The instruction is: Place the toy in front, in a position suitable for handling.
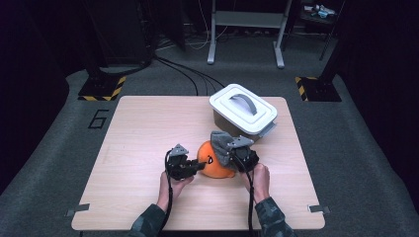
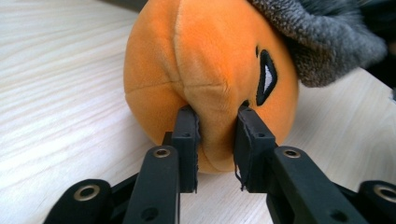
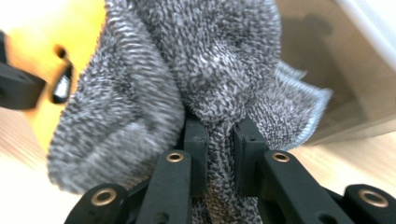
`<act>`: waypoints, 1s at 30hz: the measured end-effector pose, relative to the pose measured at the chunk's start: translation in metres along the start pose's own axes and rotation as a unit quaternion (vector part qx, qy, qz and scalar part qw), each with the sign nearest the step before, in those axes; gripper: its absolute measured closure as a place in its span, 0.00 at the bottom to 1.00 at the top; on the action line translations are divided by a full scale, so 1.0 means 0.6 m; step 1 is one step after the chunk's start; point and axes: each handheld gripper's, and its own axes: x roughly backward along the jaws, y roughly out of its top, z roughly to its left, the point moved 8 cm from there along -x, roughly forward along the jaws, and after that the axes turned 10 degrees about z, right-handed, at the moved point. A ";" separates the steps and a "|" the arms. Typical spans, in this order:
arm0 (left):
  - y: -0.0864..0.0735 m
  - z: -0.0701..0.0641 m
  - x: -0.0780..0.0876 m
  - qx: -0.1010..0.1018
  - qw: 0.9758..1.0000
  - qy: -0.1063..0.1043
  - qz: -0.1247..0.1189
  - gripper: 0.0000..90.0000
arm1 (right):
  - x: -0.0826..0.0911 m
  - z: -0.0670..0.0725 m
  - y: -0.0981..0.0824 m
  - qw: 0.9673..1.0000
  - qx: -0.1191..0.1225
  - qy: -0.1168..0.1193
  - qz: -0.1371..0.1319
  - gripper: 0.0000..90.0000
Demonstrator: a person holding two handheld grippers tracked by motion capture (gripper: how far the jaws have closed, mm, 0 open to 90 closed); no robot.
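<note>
Orange plush toy (image 1: 213,165): lies on the table, a little below the middle of the high view, between the two grippers; round, bright orange, with a stitched black-and-white eye that faces the left gripper view.
Grey knitted cloth (image 1: 222,145): sits over the toy's upper right side in the high view; in the left gripper view it caps the toy at the upper right of the frame; in the right gripper view it takes up most of the frame, bunched and slightly blurred.
Left gripper (image 2: 216,140): low on the table, to the left of the toy in the high view, pointing right at it; its two black jaws pinch a fold of orange plush at the toy's lower front, the fabric bulging between the pads.
Right gripper (image 3: 219,140): to the right of the toy in the high view; its jaws are pressed together on a twisted bunch of the grey cloth, which fans out above them.
Hands: each holds its gripper from behind, near the lower middle of the high view; camouflage-patterned sleeves enter at the bottom edge.
Table (image 1: 138,148): light wood, its grain plain in the left gripper view.
White lidded box (image 1: 243,111): stands on the table just above and right of the toy in the high view, grey handle on the lid; close to the cloth, whether touching I cannot tell.
</note>
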 end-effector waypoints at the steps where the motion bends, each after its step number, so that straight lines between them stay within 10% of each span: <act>1: 0.000 0.000 0.001 0.008 1.000 -0.005 0.000 0.81 | 0.020 0.017 0.013 1.000 0.018 0.004 -0.016 0.87; 7: 0.000 0.000 0.005 0.015 1.000 -0.003 0.006 0.83 | 0.021 0.067 0.022 0.998 0.069 0.002 -0.001 0.87; 22: 0.001 0.002 -0.003 0.000 1.000 0.024 0.007 0.81 | -0.035 -0.007 -0.052 0.999 0.020 -0.018 0.037 0.87; 27: 0.004 0.007 -0.002 -0.006 0.999 0.041 0.012 0.46 | -0.034 -0.009 -0.049 0.999 0.014 -0.016 0.037 0.87; 30: 0.004 0.000 -0.009 -0.027 0.999 0.037 0.014 0.66 | -0.035 -0.009 -0.046 0.999 -0.004 -0.006 0.033 0.87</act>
